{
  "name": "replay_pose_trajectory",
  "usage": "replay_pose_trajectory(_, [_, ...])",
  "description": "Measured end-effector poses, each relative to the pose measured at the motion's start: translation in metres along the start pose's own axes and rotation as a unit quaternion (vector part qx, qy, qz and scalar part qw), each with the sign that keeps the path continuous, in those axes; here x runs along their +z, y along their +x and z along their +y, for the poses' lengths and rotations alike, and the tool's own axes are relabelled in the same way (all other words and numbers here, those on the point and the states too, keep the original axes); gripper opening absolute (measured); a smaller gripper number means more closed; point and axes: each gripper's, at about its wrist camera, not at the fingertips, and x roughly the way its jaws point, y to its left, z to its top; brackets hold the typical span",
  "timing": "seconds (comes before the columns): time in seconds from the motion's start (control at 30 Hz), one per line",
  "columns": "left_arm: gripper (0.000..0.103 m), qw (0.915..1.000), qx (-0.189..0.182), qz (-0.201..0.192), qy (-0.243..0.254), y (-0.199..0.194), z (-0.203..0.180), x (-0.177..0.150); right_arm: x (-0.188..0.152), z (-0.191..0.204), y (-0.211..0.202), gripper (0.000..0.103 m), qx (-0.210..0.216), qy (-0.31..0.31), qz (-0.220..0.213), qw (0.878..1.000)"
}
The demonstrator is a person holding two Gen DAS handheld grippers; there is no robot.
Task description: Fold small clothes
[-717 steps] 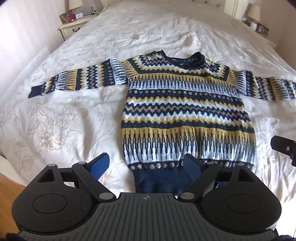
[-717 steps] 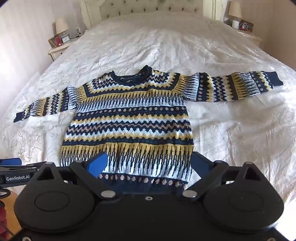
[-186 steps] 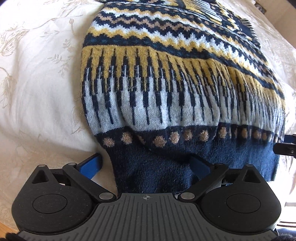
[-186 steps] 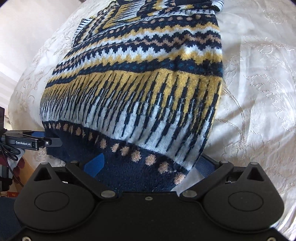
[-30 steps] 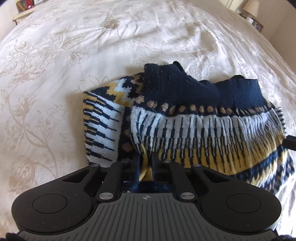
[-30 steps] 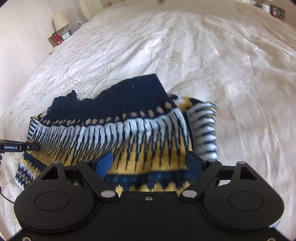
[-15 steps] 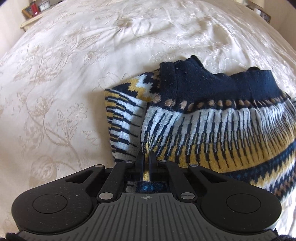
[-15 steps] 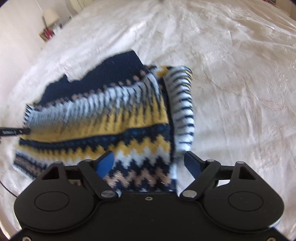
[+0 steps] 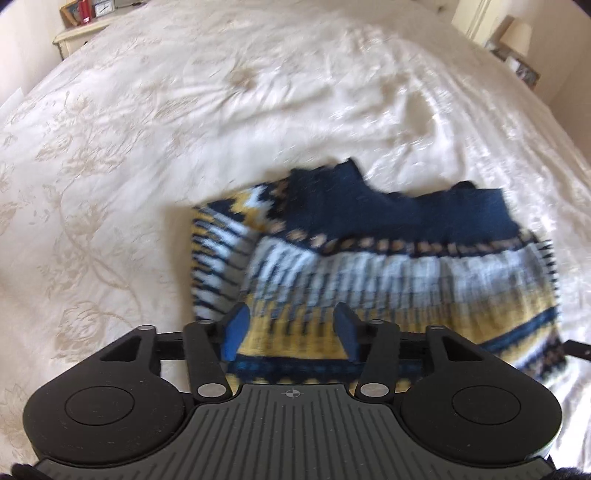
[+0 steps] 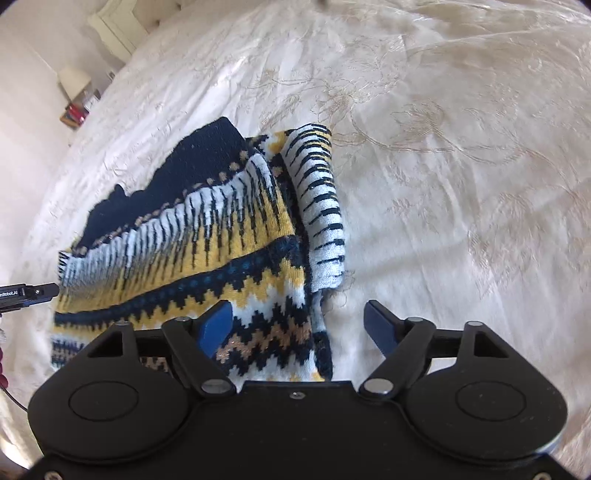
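Nearest in the left wrist view, left hand-held gripper [image 9: 290, 334] with jaws parted, just been opening, blue pads [image 9: 233, 334] standing clear either side of the yellow band of the sweater [image 9: 369, 280], nothing pinched between them. In the right wrist view, right hand-held gripper [image 10: 295, 328] spread wide as well, jaws lately opening further, one pad over the zigzag edge of the knit and the other over bare bed cover, gripping nothing. Just beyond both, sweater lying folded on the bed [image 9: 184, 129] as a compact bundle: navy hem band [image 10: 184, 166] doubled over on top at the far side, a striped sleeve [image 10: 321, 206] poking out along one edge, layers a little skewed. Seemingly the release at the end of a fold, bundle set down and let go. Next move likely a tidy-up: tucking that loose sleeve under or squaring the stacked edges, calling for a light pinch on the top layers only, lest the whole pile drag across the slippery cover. Possibly one more fold across, if a smaller packet wanted. Farther off, only rumpled pale bedding, then a bedside cabinet [image 9: 79, 29] and lamp [image 9: 517, 33] at the room's edge.
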Motion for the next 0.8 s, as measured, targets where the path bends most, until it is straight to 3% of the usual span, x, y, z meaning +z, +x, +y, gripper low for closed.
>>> replay_pose_trajectory(0.17, [0.055,0.999,-0.035,0.008,0.026,0.004,-0.048,0.003,-0.006,0.002,-0.006,0.083,0.017,0.019,-0.001,1.0])
replay_pose_trajectory(0.33, [0.055,0.9981,-0.032,0.016,0.05,0.028,-0.088,0.006,-0.011,0.001,-0.005,0.087,0.04,0.025,-0.001,0.999])
replay_pose_trajectory(0.57, [0.055,0.9965,0.016,0.059,0.056,0.073,-0.102,0.004,-0.011,-0.007,0.0,0.089,0.061,0.033,0.011,0.998])
replay_pose_trajectory(0.8, [0.063,0.9947,0.029,0.078,0.06,0.098,-0.101,0.002,0.003,-0.025,0.017,0.089,0.097,0.045,0.027,0.994])
